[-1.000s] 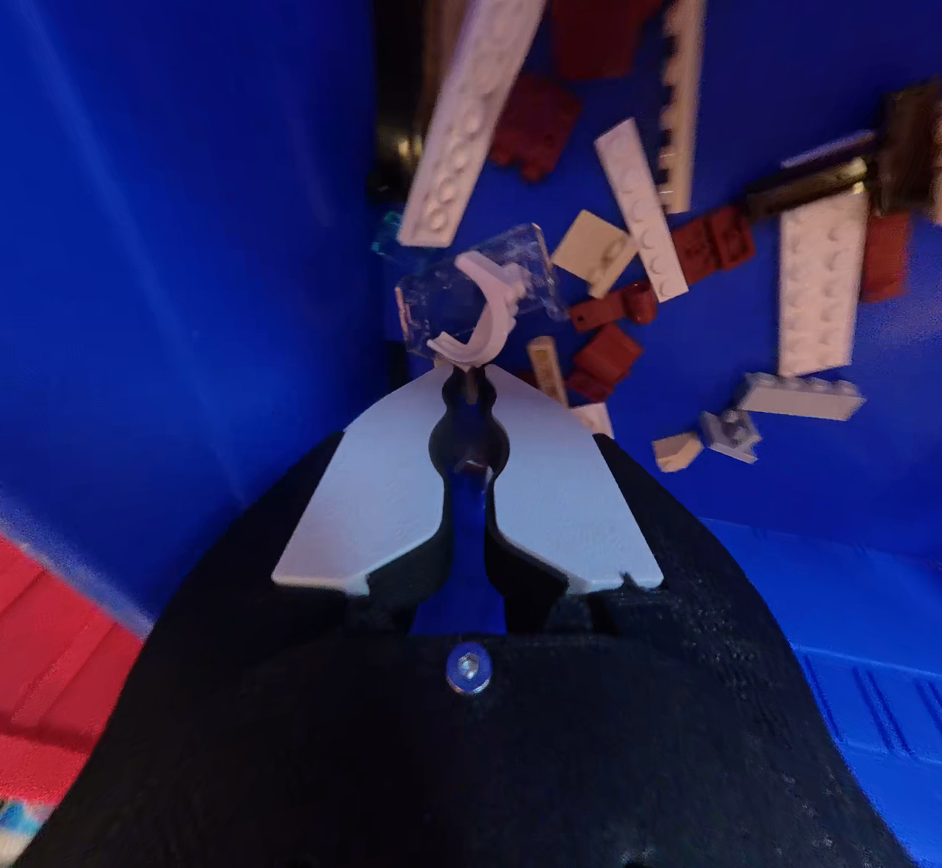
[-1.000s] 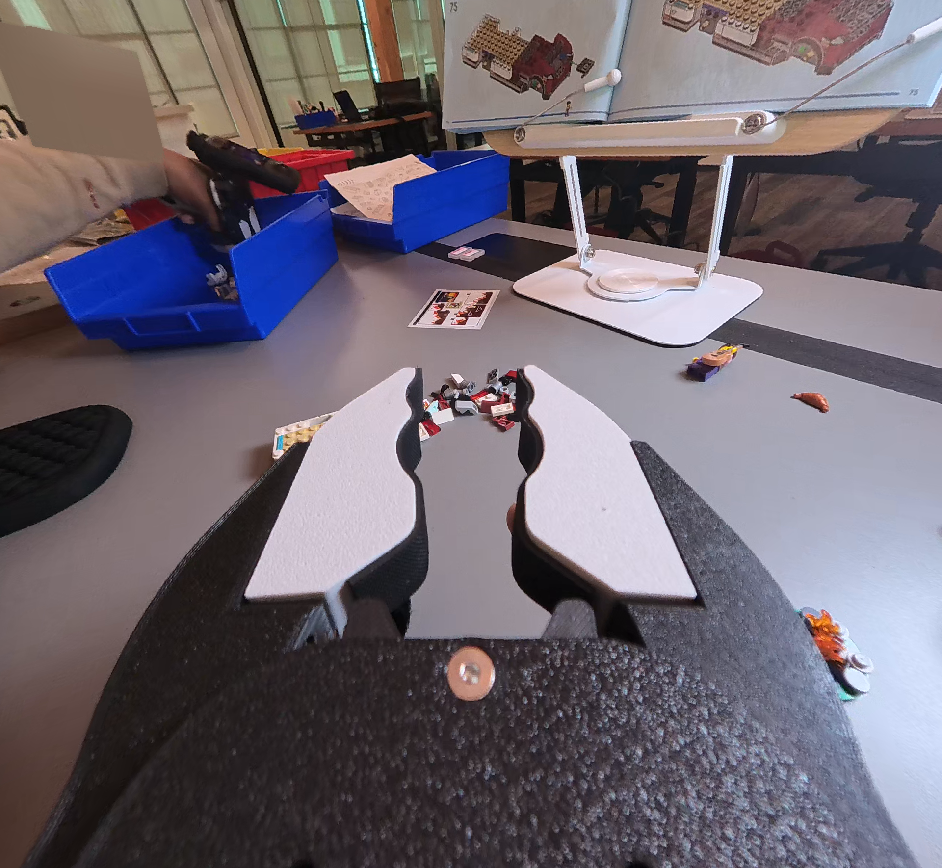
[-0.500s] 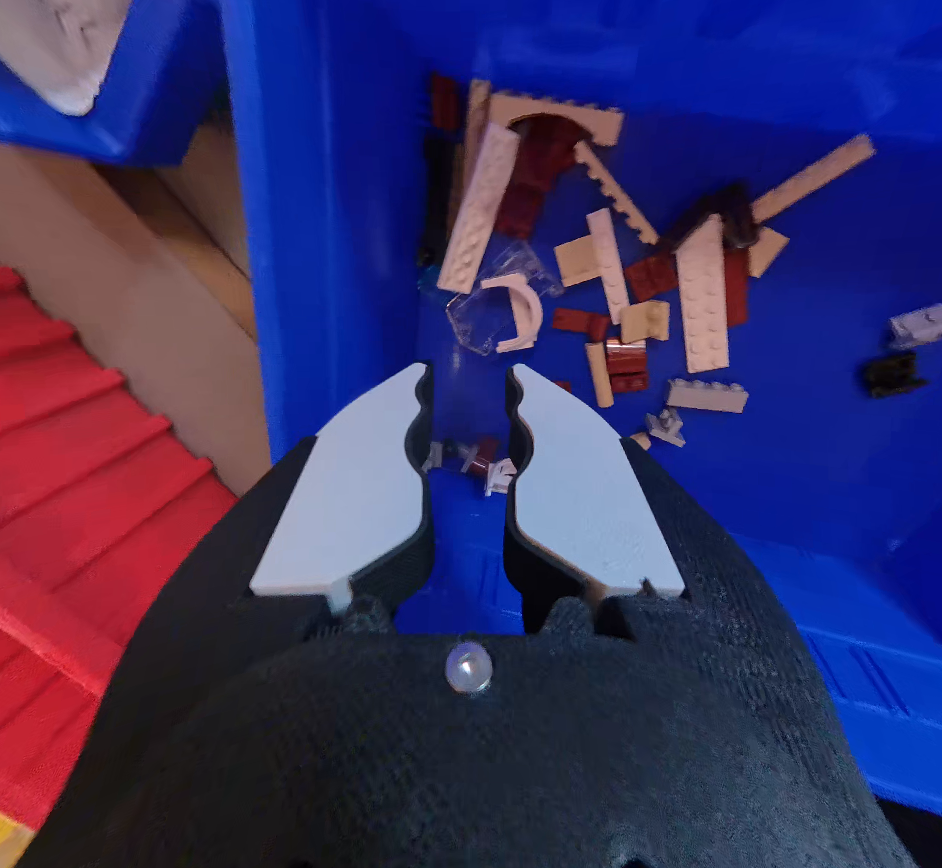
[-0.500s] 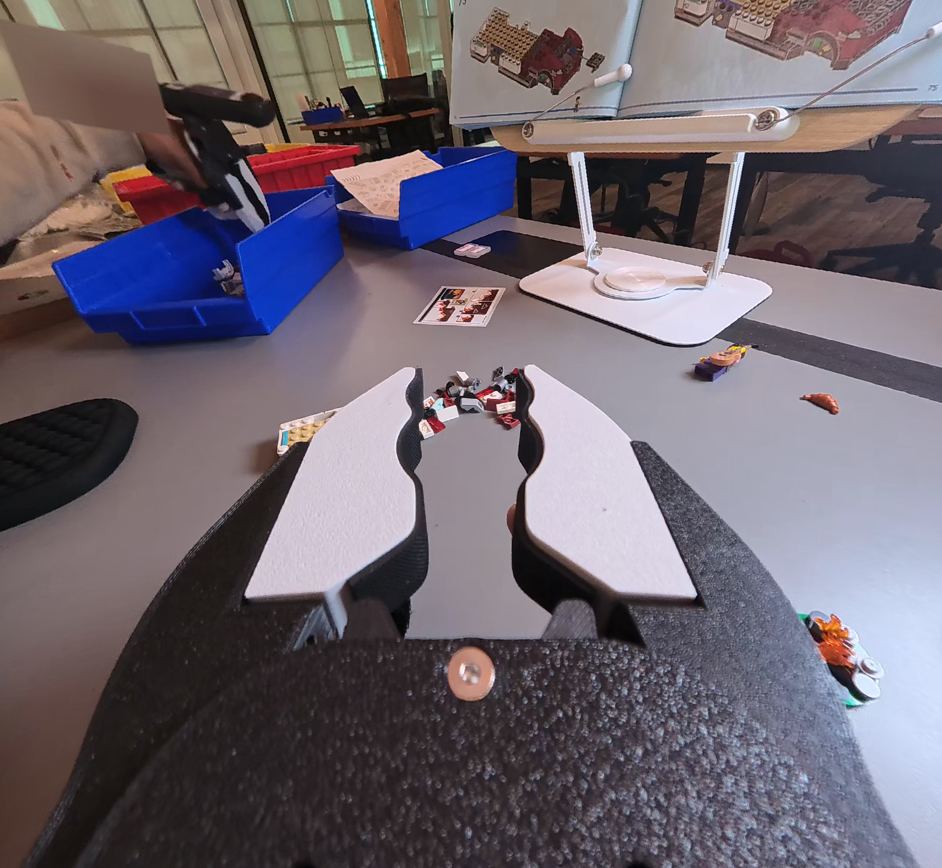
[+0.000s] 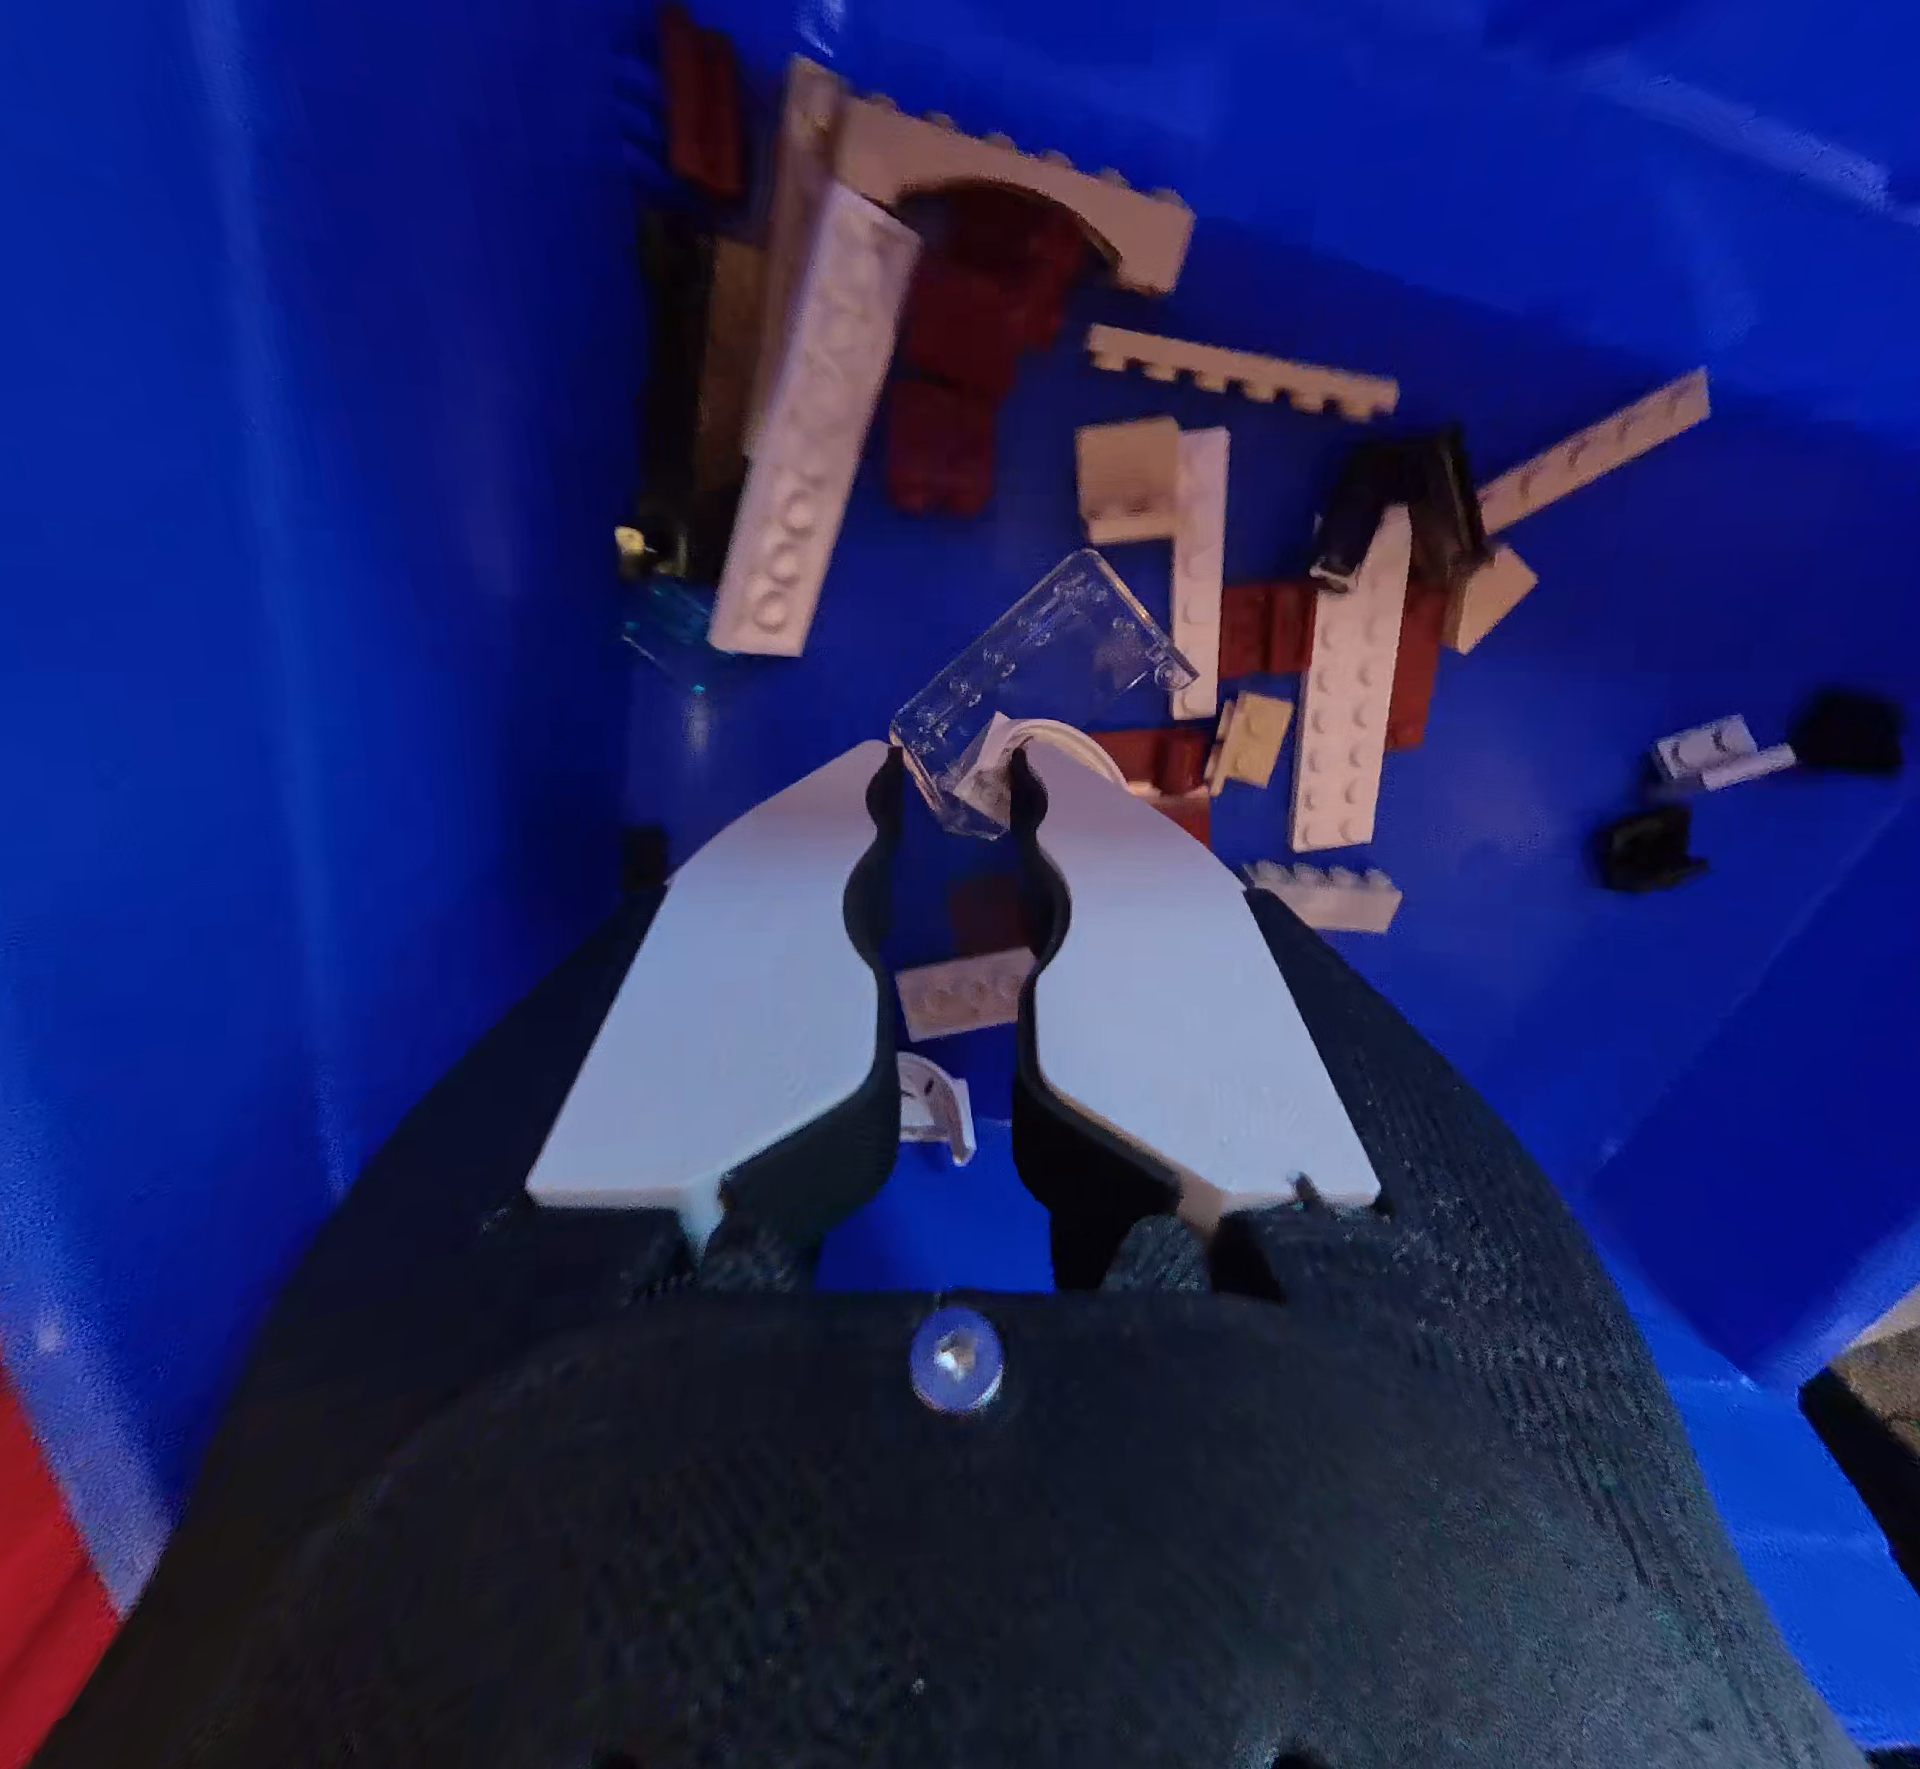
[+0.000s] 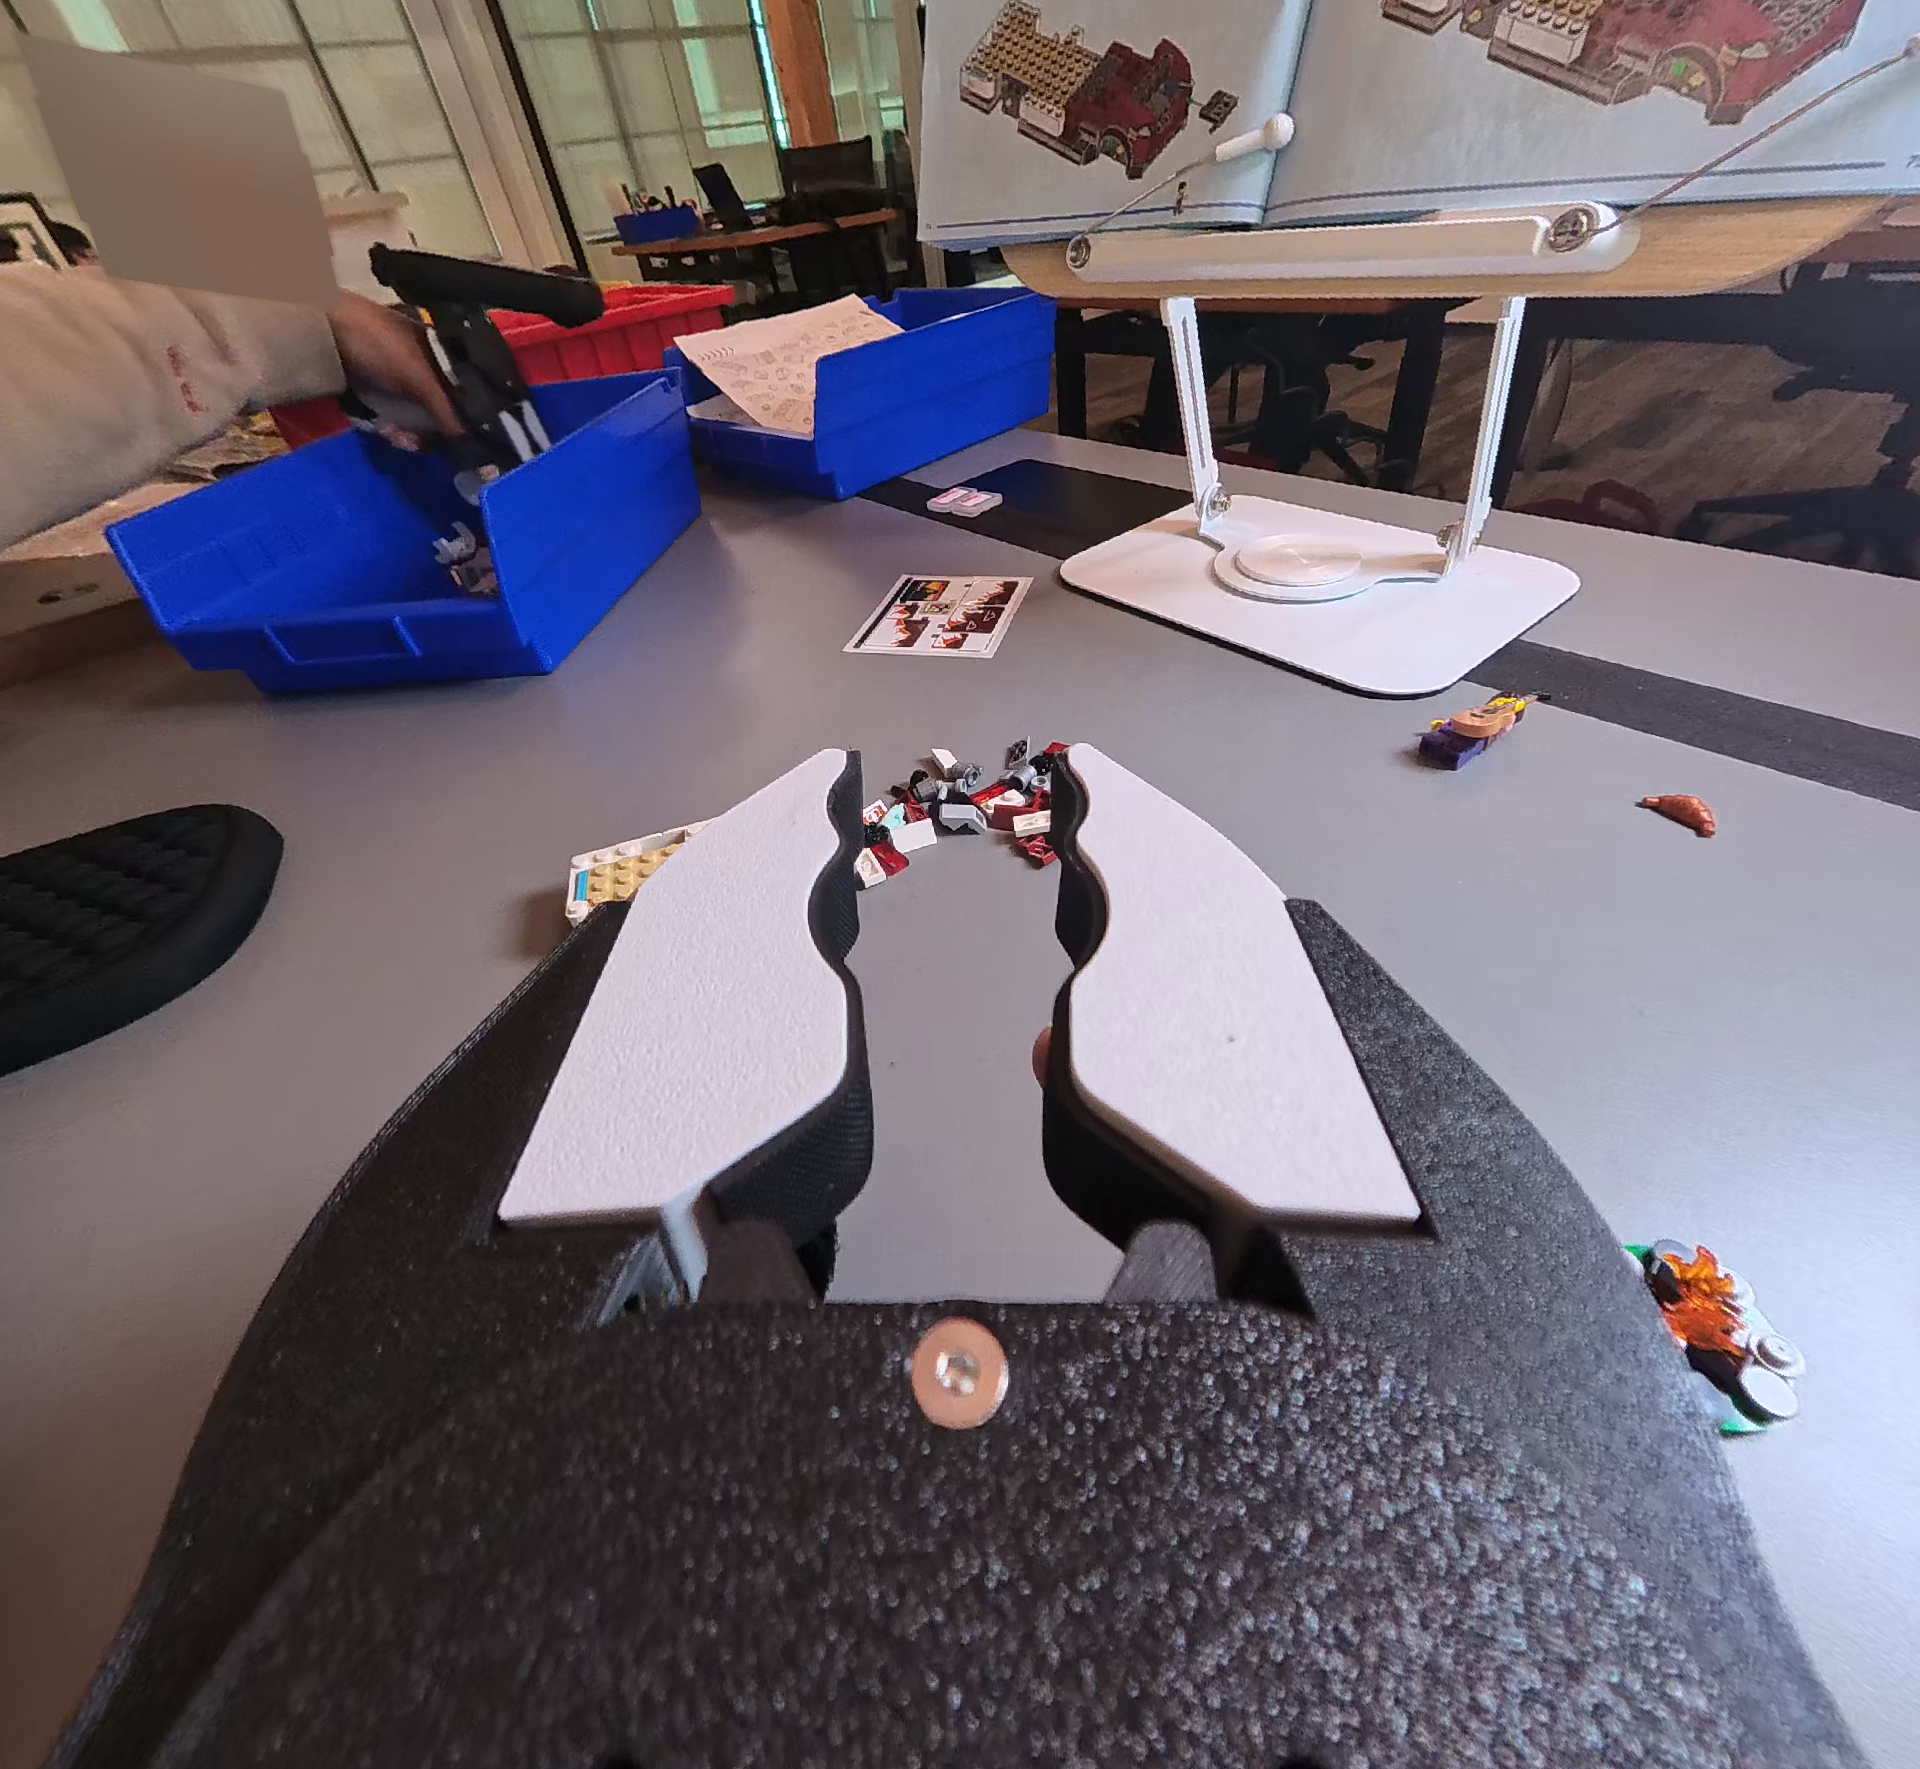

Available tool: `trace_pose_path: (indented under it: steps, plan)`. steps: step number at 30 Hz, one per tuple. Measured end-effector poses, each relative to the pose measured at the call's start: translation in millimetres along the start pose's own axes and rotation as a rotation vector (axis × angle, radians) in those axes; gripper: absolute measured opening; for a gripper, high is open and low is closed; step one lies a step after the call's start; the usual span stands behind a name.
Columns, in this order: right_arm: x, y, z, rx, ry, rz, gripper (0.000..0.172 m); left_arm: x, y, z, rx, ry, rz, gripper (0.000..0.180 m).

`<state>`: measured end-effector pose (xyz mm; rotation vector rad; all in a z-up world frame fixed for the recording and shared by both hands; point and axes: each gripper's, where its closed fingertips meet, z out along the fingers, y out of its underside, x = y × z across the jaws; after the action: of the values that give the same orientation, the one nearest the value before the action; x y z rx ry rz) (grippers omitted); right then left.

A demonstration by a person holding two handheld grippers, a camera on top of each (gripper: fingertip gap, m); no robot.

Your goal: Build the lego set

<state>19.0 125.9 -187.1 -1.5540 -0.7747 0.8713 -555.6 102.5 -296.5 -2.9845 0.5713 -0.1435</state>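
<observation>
Left gripper (image 5: 954,769) inside blue bin (image 5: 312,472), jaws narrowed around corner of clear windscreen piece (image 5: 1044,670); pad contact unclear. Best kept square on clear piece, off white arch (image 5: 1049,743) alongside. Right gripper (image 6: 956,763) parted wide, empty, over grey table (image 6: 1351,888) near loose small bricks (image 6: 961,810).

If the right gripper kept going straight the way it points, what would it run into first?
Most likely the small heap of loose bricks on the grey table, straight ahead of the open right gripper. Nothing lies between its fingers, though depth is hard to judge.
</observation>
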Motion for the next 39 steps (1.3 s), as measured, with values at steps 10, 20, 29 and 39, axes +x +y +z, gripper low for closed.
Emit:
trace_pose_path:
  steps: [10,20,29,39]
  plan:
    - [-4,-1,0,0.003,-0.017,0.000,0.035,16,2,-27,0.075,-0.008,0.169,0.037]
    - [-5,0,1,-0.008,-0.007,-0.018,0.035,-23,-39,-1,0.044,-0.208,0.180,0.035]
    - [-5,1,1,-0.009,-0.013,-0.019,0.035,-14,-37,7,0.021,-0.194,0.207,0.017]
    - [-8,-5,-3,0.013,-0.021,-0.035,0.034,30,11,-1,-0.096,0.024,0.244,0.017]
